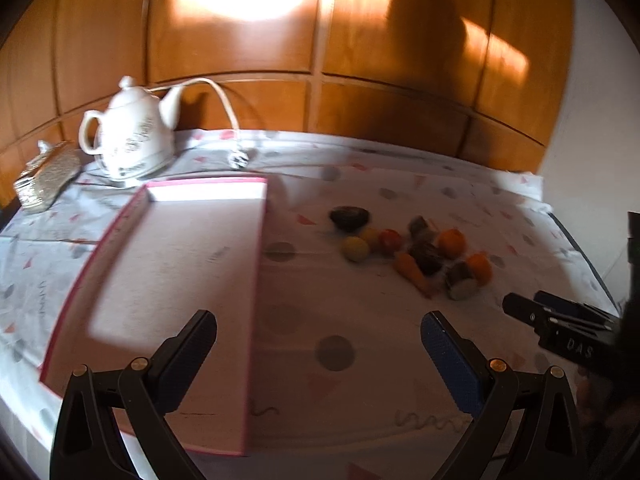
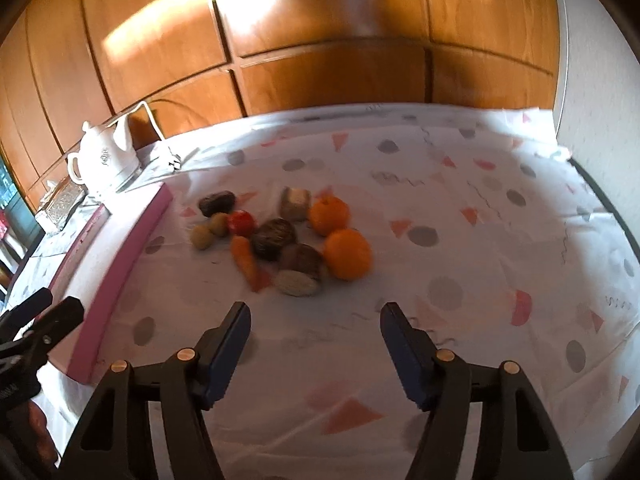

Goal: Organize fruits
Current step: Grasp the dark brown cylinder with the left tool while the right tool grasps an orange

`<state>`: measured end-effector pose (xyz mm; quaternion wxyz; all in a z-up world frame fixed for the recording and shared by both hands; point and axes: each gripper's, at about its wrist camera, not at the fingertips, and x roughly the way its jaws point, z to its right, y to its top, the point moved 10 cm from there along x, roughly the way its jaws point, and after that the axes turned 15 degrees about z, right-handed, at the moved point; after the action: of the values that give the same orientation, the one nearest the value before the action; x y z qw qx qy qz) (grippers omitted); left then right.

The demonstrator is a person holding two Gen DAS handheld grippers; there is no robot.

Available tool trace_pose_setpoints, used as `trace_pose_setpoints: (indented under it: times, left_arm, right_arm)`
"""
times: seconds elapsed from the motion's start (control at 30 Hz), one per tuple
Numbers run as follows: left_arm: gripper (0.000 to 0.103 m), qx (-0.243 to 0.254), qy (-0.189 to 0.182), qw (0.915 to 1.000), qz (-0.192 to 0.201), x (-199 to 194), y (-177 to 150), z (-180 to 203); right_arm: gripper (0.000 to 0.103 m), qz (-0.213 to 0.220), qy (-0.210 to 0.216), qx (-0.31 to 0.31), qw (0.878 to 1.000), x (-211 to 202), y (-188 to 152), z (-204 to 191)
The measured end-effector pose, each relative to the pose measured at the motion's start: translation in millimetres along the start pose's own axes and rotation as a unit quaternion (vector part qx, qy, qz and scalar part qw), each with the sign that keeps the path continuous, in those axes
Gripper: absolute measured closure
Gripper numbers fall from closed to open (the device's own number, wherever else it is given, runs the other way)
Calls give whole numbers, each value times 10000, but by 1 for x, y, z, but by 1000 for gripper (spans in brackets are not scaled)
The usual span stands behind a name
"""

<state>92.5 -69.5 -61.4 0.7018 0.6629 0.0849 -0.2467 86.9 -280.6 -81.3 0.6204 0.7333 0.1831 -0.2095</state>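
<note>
Both grippers, left gripper (image 1: 319, 328) and right gripper (image 2: 315, 318), hold fingers wide, fruit pile (image 2: 280, 236) just beside tray (image 1: 160, 264) edge.

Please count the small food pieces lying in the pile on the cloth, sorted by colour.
Round orange fruits: 2
Long orange carrot: 1
Round red fruit: 1
Yellow-green round fruits: 2
Dark brown or grey pieces: 5
Total: 11

Right claw (image 2: 316, 316) gapes empty above tablecloth (image 2: 480, 280), near fruit pile (image 2: 288, 236).
</note>
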Motion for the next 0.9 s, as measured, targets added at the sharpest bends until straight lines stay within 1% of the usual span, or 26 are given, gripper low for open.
trace_pose_setpoints:
  times: [0.13,0.2,0.23,0.27,0.3,0.33,0.4,0.43,0.5,0.57,0.67,0.77,0.9]
  left_arm:
    - [1,82,-305,9993,-212,9,-5,18]
    - [1,197,-379,9986,-313,15,-8,26]
    - [4,226,-447,9981,-365,18,-10,31]
    - [10,232,-516,9975,-428,21,-12,35]
    - [12,244,-538,9971,-472,23,-14,37]
    - [13,263,-556,9967,-536,26,-17,39]
    - [22,259,-646,9955,-641,31,-20,44]
    - [29,242,-725,9945,-722,35,-23,48]
    - [31,203,-768,9935,-813,40,-26,51]
    - [37,208,-810,9930,-834,43,-27,55]
    - [39,276,-839,9924,-853,47,-28,61]
    - [40,295,-925,9918,-833,50,-25,68]
    - [42,274,-1065,9901,-866,55,-24,80]
  right_arm:
    - [35,-163,-77,137,9997,3,-7,29]
    - [35,-240,-85,224,9994,7,-10,40]
    - [35,-292,-89,279,9991,9,-12,44]
    - [35,-323,-38,331,9989,11,-12,45]
    - [39,-353,14,334,9988,14,-13,45]
    - [51,-386,51,294,9988,17,-13,44]
    - [62,-410,113,344,9985,22,-13,43]
    - [65,-382,130,350,9986,24,-11,43]
    - [65,-325,211,338,9987,29,-5,40]
    - [65,-264,378,445,9979,35,4,36]
    - [65,-191,399,415,9982,49,16,32]
    - [65,-274,386,362,9982,67,19,28]
    - [63,-401,690,352,9962,81,18,20]
